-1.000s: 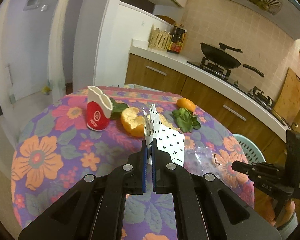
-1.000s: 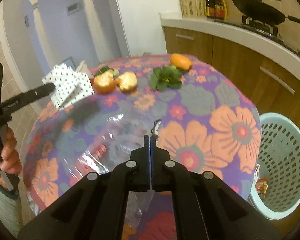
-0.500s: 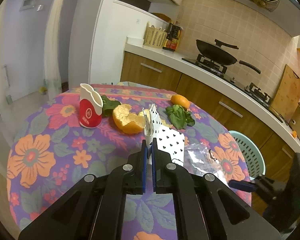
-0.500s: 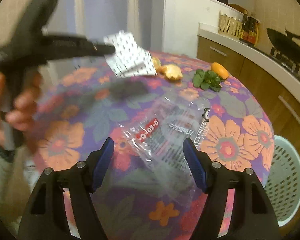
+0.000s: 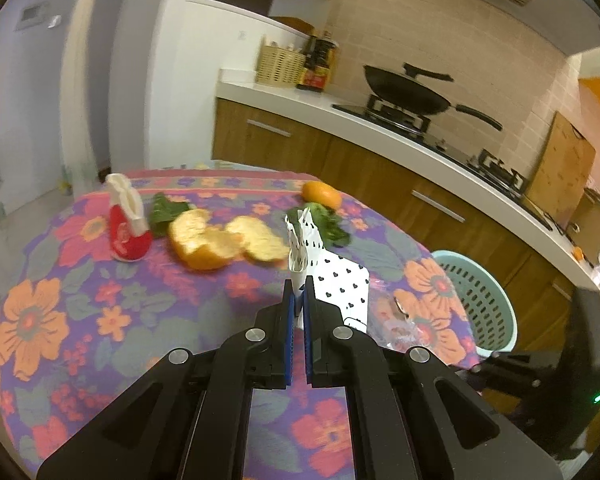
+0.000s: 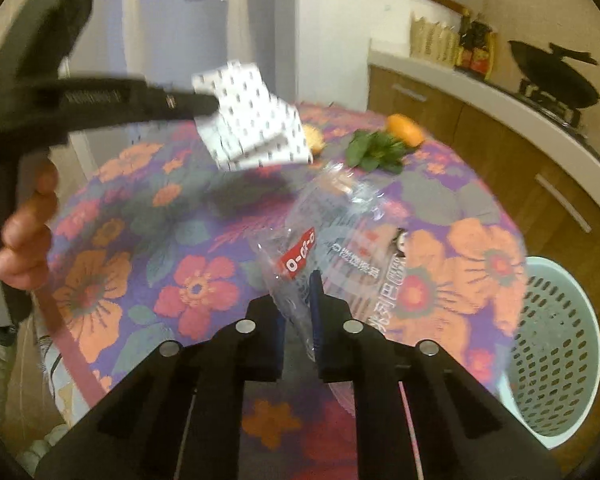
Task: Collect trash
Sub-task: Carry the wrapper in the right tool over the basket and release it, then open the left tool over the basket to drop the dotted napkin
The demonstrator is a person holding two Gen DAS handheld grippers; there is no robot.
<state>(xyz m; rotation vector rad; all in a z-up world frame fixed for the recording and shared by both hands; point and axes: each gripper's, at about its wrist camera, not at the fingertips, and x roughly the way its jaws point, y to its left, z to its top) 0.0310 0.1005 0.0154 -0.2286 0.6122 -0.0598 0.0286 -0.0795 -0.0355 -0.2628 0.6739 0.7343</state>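
Observation:
My left gripper is shut on a white paper bag with black hearts and holds it above the flowered table; it also shows in the right wrist view. My right gripper is closed on a clear plastic wrapper with a red label, at its near edge. Orange peels, a crushed red paper cup, green leaves and a whole orange lie on the table.
A pale blue perforated basket stands on the floor right of the table; it also shows in the left wrist view. A kitchen counter with a wok runs behind. The round table has a flowered cloth.
My right gripper opened and then closed on the clear wrapper. My left gripper moved right and forward with the paper bag.

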